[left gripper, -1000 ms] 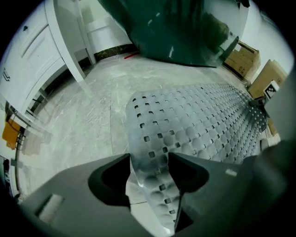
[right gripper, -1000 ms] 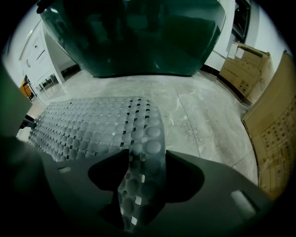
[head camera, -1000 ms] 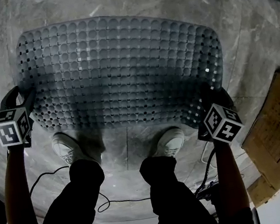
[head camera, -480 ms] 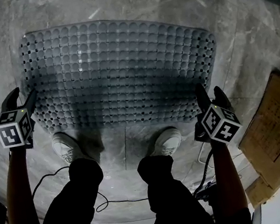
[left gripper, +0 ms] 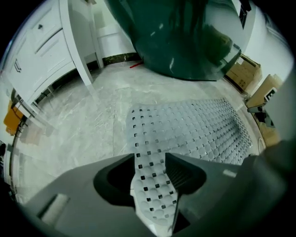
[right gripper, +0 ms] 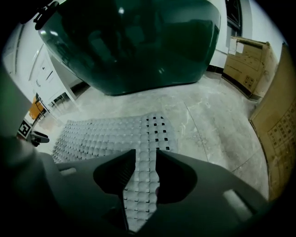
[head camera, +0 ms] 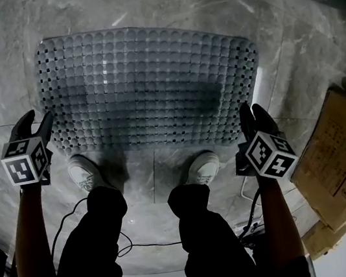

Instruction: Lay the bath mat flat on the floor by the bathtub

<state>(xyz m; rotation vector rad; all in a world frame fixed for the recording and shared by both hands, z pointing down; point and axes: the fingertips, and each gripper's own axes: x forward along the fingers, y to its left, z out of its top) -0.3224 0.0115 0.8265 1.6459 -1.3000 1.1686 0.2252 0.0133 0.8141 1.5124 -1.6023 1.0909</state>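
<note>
The grey perforated bath mat (head camera: 151,85) lies flat on the marble floor, in front of the dark green bathtub (left gripper: 185,37). My left gripper (head camera: 33,125) hovers at the mat's near left corner, its jaws spread in a V with nothing pinched. My right gripper (head camera: 252,113) hangs over the near right corner. Its jaws have just been closing and stand partly apart. In both gripper views the mat (left gripper: 199,125) (right gripper: 101,134) shows through the gap between the jaws on the floor below, and no pad presses on it.
The person's two white shoes (head camera: 83,172) (head camera: 200,166) stand at the mat's near edge. Cardboard boxes (head camera: 335,166) lean at the right. A thin cable (head camera: 74,217) runs on the floor behind the feet. White cabinets (left gripper: 41,41) line the far left.
A second ago the right gripper held the mat's near right corner raised; that corner now lies flat. Both grippers have drawn back toward the person and risen a little.
</note>
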